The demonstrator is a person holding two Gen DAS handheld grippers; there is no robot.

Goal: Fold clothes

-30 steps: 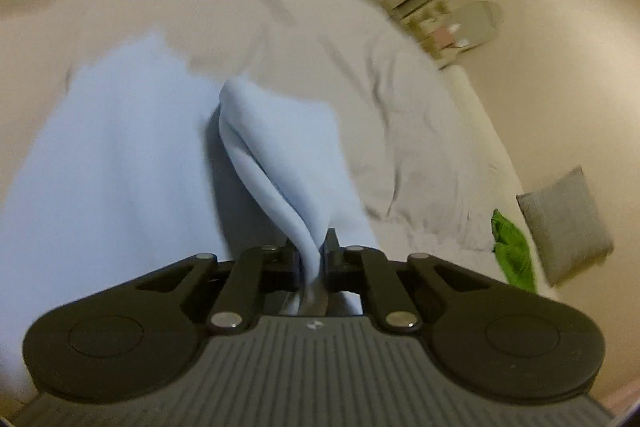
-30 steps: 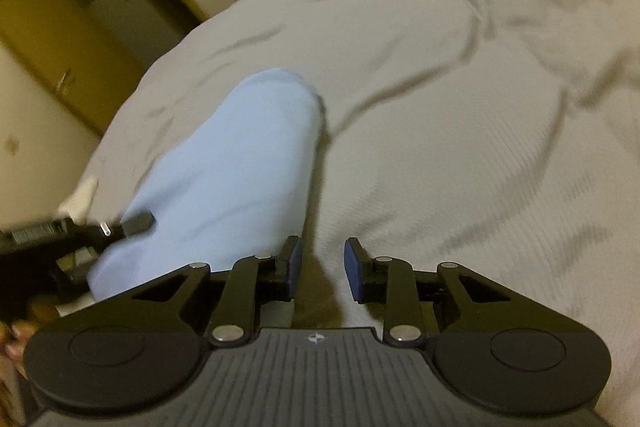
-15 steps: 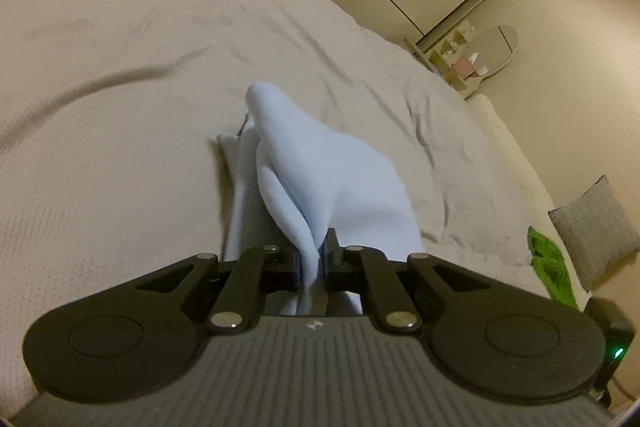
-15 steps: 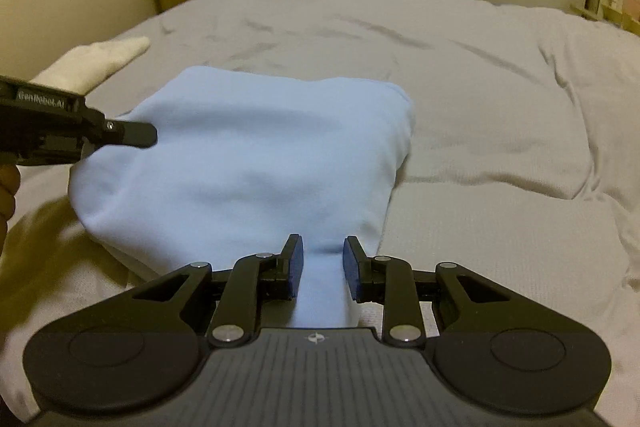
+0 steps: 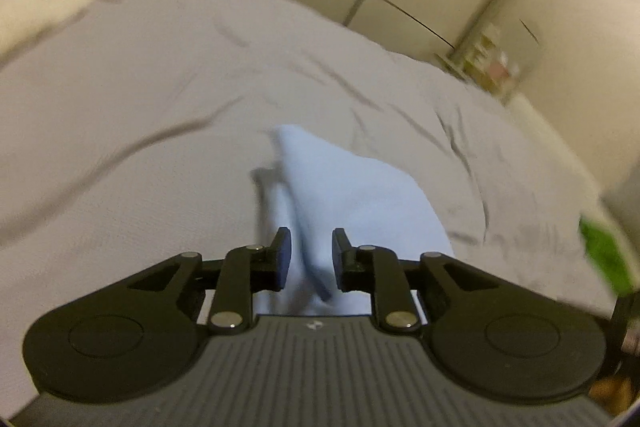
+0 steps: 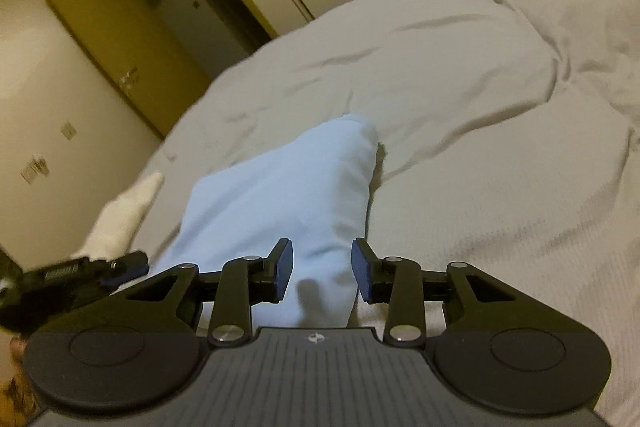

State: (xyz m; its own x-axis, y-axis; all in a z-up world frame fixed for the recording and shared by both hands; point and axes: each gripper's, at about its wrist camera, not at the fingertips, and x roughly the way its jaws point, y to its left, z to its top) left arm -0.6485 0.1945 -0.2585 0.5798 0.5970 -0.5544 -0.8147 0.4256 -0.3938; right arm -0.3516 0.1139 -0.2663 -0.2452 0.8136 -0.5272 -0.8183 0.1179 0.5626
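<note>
— Blue cloth [image 5: 352,195]: where did it lie?

— Folded on the grey bed [image 5: 140,107], right ahead of both my tools. Part of it reached between each pair of fingers.

— Was your left gripper [image 5: 308,259] holding it?

— No. Its fingers stood apart, with a raised ridge of the fabric in the gap, pinched by neither pad.

— And the right gripper [image 6: 322,269]?

— Spread wider, over the near end of the cloth, gripping nothing. My left tool showed at that view's left edge, near a white garment [image 6: 120,215] on the bed. The left view was blurred.
</note>
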